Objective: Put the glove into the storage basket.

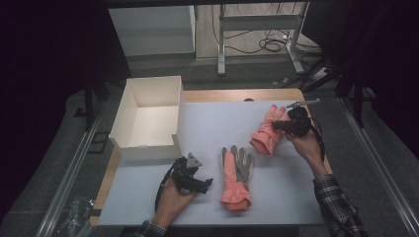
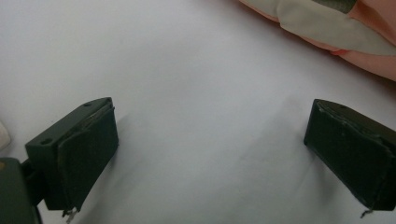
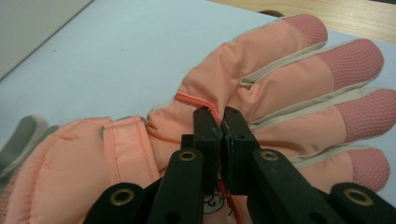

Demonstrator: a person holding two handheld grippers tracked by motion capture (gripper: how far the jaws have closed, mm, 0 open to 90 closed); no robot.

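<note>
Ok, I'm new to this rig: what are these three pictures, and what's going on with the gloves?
A person holds a two-jaw claw in each hand. The high view looks down on the table; the other two views come from cameras riding on each claw. On the table sit an open white box and a flat glove. The right claw is shut on a pinch of fabric of a second glove, gripping it near the base of the fingers. The left claw is open, with bare table between its jaws and the flat glove just ahead.
</note>
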